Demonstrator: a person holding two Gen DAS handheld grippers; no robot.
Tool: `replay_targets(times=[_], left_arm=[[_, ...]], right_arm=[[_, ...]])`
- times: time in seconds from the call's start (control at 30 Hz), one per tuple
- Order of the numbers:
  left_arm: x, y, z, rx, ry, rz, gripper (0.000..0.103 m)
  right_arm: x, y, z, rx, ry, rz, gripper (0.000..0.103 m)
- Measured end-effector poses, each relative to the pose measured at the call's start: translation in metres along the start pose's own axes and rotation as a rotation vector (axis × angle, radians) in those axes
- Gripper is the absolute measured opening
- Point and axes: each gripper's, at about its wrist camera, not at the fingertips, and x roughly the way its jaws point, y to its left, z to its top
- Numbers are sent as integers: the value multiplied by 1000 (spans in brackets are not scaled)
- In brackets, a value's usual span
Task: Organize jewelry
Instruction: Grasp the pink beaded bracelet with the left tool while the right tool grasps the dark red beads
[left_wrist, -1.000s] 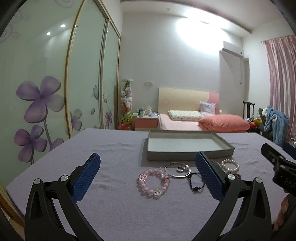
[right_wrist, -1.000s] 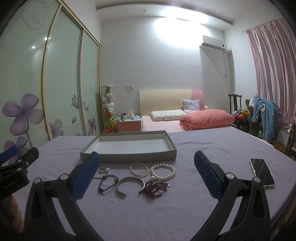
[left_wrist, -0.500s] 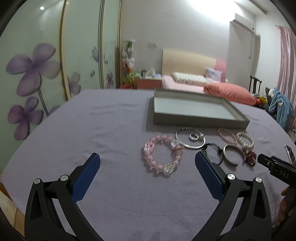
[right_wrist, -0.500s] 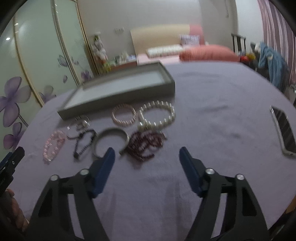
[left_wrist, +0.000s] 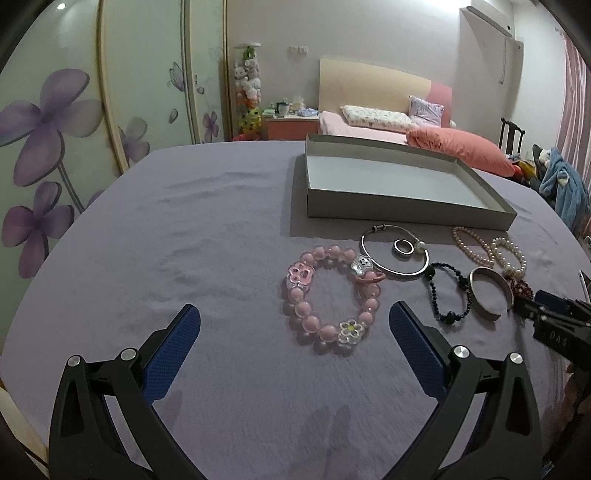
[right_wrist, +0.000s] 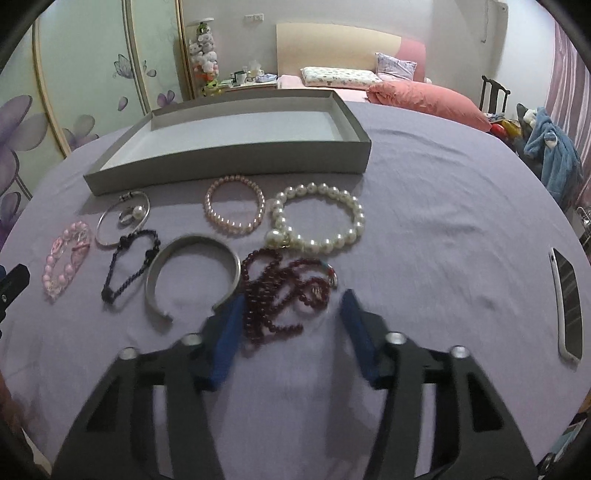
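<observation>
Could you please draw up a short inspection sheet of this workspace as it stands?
Surface: purple tablecloth, wrinkled.
Job's things: grey tray holds nothing; pink bead bracelet, silver bangle around a ring, black bracelet, grey cuff, pink pearl bracelet, white pearl bracelet, dark red beads lie before it.
Clutter: phone.
Grippers: left hand-held gripper open; right hand-held gripper closing around red beads, pads apart from them.
Cables: nothing seen.
Surroundings: bed, wardrobe.

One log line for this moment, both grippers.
left gripper: open, before pink bracelet | right gripper: closing around dark red beads, no grip | tray: empty
</observation>
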Motion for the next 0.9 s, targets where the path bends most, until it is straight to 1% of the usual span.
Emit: replay_targets(times=[0.03, 0.1, 0.13, 0.2, 0.23, 0.3, 0.33, 0.4, 0.5, 0.57, 0.73, 0.77, 0.8, 0.9], left_arm=[[2, 1, 3, -1, 4, 1, 101], [4, 6, 8, -6, 12, 3, 100], [5, 8, 9, -6, 14, 4, 99], [8, 10, 11, -1, 23, 6, 90], [11, 11, 11, 3, 31, 8, 88], [17, 11, 12, 12, 58, 4, 76], [20, 10, 13, 15, 69, 2, 74], [27, 8, 12, 19, 95, -7, 66], [34, 7, 12, 25, 125, -17, 63], [39, 6, 13, 29, 139, -11, 60], [47, 5, 19, 56, 150, 1, 60], [50, 3, 21, 68, 151, 7, 59], [52, 3, 22, 76, 155, 4, 53], [57, 2, 22, 86, 164, -18, 45]], right_arm=[[0, 0, 1, -1, 0, 1, 32], [-1, -3, 1, 8, -4, 9, 12], [-1, -6, 1, 14, -4, 17, 10], [-2, -11, 1, 32, -3, 44, 9], [-3, -12, 0, 40, -3, 52, 9], [-3, -12, 0, 43, -3, 55, 9], [-3, -13, 1, 43, -3, 54, 9], [-4, -14, 0, 46, -3, 59, 9], [-4, -16, 1, 53, -2, 67, 9], [-5, -16, 3, 56, -2, 71, 9], [-4, -20, 5, 64, -2, 80, 9], [-3, -20, 6, 64, -2, 80, 9], [-3, -21, 7, 66, -2, 82, 9], [-3, -23, 8, 70, -2, 87, 9]])
